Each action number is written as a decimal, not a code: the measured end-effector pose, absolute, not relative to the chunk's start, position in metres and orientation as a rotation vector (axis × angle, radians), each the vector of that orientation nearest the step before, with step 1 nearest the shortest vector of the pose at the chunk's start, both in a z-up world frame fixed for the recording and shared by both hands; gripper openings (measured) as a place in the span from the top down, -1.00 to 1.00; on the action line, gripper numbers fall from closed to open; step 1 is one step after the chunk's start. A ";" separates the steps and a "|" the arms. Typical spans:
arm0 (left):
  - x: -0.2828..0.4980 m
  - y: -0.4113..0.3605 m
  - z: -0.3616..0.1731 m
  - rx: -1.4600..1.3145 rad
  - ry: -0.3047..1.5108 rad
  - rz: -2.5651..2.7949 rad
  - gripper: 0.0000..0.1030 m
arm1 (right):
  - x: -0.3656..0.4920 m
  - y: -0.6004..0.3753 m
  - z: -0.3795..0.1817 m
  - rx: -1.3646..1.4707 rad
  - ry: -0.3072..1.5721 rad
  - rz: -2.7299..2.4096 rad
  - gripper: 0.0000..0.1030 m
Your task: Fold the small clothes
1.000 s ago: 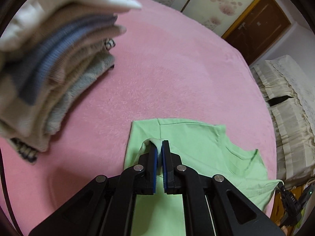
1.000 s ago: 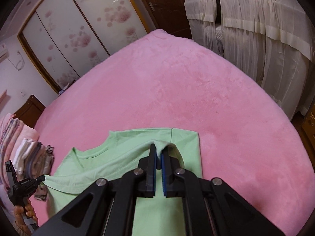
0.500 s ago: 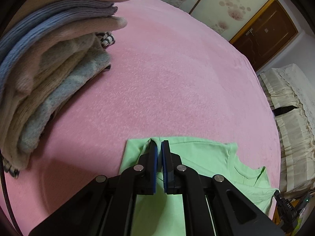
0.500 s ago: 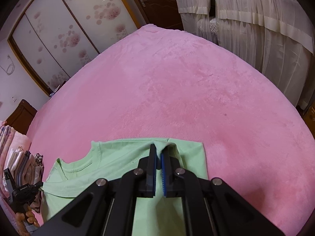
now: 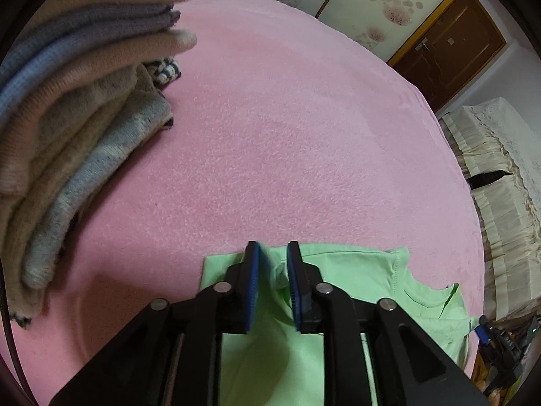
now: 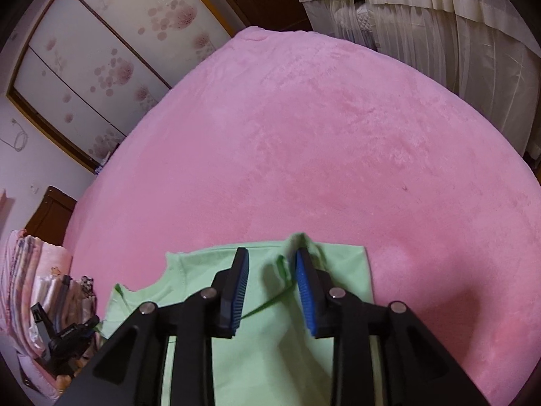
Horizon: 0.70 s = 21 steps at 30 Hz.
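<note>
Laundry day on a pink bedspread [image 5: 287,142]: a stack of folded knitwear [image 5: 77,108] is sitting at the far left of the left wrist view, well apart from the garment being worked. Just right of that pile, the left gripper [image 5: 273,264] is hovering over a green T-shirt [image 5: 355,270], which is lying flat on the near part of the bed with its neckline toward the right of that view. Its blue-padded tongs are standing spread, with a small raised ridge of green cloth sitting between them, apparently touching neither pad.

Further right, in the right wrist view, the right gripper [image 6: 272,267] is poised over the shirt's opposite shoulder, tongs likewise parted; a peak of fabric is standing beside the right-hand pad, and whether it is touching that pad cannot be told. Beyond lies bare bedspread, then cream curtains [image 6: 439,27].

Judging by the task, this looks like a release after laying the shirt out. Doing it well means lifting both grippers straight up and together, so neither pad is snagging the raised cloth and dragging the top edge crooked before the next fold.
</note>
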<state>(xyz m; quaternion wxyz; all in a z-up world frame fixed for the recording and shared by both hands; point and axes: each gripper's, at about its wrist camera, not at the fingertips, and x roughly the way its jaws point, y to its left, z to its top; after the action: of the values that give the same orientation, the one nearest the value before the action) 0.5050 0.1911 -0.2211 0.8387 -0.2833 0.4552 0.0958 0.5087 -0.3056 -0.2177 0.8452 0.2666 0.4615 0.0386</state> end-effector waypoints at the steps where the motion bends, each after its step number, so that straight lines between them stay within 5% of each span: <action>1: 0.503 0.190 -0.218 -0.589 0.961 0.199 0.57 | 0.507 -0.306 -0.215 0.566 0.967 0.088 0.43; 11: 0.463 0.171 -0.193 -0.429 0.938 0.113 0.46 | 0.473 -0.279 -0.189 0.319 0.914 0.148 0.43; 21: 0.455 0.126 -0.218 -0.168 1.051 -0.011 0.46 | 0.465 -0.239 -0.224 0.099 1.027 0.203 0.45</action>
<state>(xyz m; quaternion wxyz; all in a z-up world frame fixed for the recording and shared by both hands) 0.4551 0.1264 -0.2183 0.8616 -0.0800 0.5012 -0.0051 0.4650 -0.2386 -0.2239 0.8650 0.0473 0.4900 0.0971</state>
